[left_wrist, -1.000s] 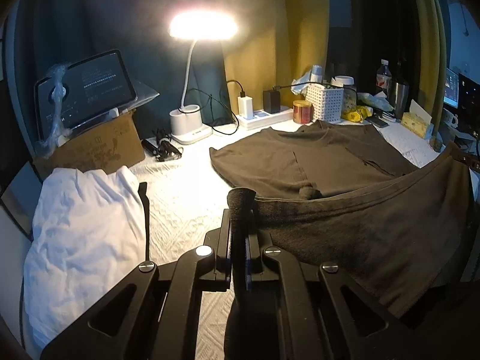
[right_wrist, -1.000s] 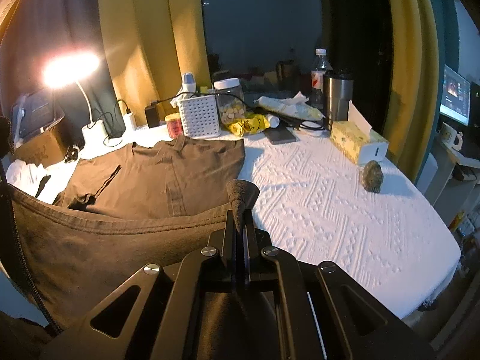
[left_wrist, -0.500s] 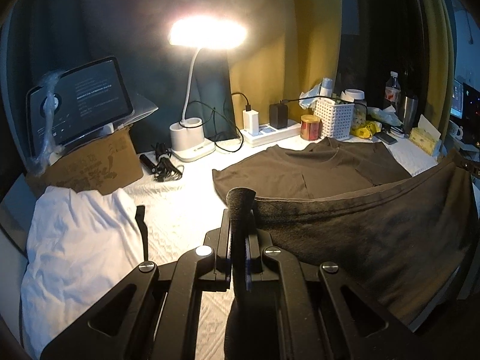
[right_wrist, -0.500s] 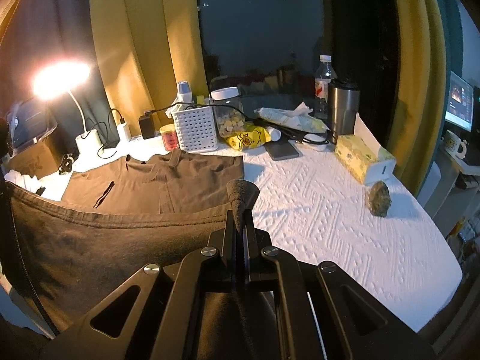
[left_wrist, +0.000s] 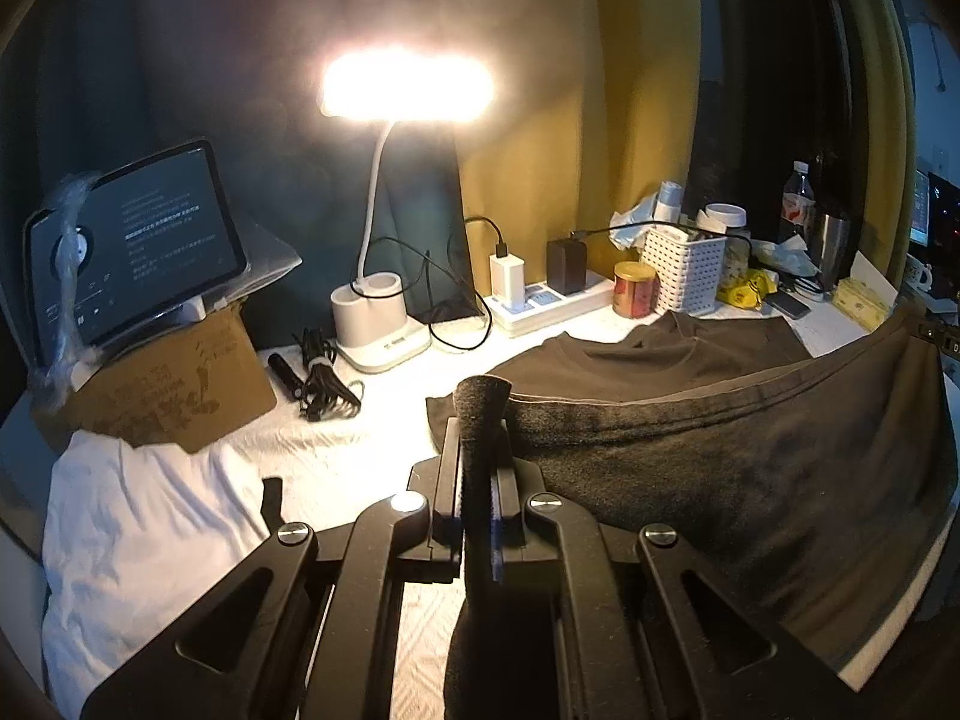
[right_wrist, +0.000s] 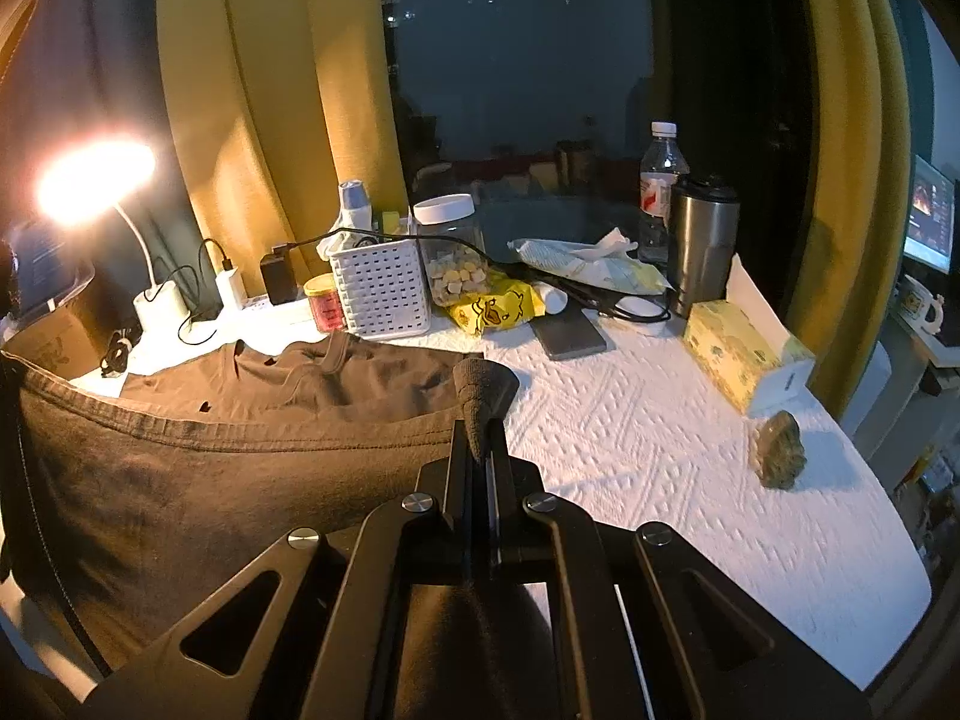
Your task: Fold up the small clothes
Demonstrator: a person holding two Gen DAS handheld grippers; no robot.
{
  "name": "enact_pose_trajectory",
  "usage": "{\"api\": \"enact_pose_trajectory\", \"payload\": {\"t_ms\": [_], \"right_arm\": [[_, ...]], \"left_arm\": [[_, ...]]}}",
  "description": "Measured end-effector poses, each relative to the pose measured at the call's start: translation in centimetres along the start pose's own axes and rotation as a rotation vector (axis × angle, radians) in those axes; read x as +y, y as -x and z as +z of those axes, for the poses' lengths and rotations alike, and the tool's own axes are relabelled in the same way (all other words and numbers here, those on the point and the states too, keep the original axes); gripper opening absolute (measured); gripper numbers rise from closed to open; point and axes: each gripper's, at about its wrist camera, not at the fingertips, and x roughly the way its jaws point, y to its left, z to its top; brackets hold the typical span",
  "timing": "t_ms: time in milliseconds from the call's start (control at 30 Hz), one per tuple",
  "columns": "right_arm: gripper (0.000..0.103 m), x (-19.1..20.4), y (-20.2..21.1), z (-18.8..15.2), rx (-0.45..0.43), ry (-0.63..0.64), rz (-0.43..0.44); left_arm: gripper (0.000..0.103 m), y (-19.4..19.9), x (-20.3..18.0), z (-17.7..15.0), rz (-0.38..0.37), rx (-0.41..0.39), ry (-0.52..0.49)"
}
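— Where's the shirt right now?

— The dark brown T-shirt [left_wrist: 750,480] is half up in the air. Its hem is stretched taut between the two tools, while the collar end lies flat on the white-covered counter [right_wrist: 690,450], just in front of the white perforated basket [right_wrist: 381,291].

— And the tongs, are they gripping?

— Both are clenched on the hem. The left tongs [left_wrist: 483,414] pinch one corner of it, with fabric bunched up between the closed fingers; the right tongs [right_wrist: 483,402] pinch the other corner the same way.

— What's around it?

— To the left, a crumpled white garment [left_wrist: 150,540] lies beside a cardboard box [left_wrist: 162,384] with a tablet [left_wrist: 138,240] propped on top. A lit desk lamp [left_wrist: 408,90] stands behind, next to a power strip [left_wrist: 546,300]. On the right there's a yellow tissue box [right_wrist: 744,354], a steel tumbler [right_wrist: 702,240], and a small greenish lump [right_wrist: 780,450], possibly a balled-up sock; it's too blurred to say.
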Motion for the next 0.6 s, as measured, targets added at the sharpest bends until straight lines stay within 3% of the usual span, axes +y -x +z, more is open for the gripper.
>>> {"api": "enact_pose_trajectory", "payload": {"t_ms": [600], "right_arm": [[0.004,-0.2,-6.9,4.5,-0.011,0.026,-0.016]], "left_arm": [[0.005,-7.0,1.3,3.1,0.001,-0.004,0.009]]}}
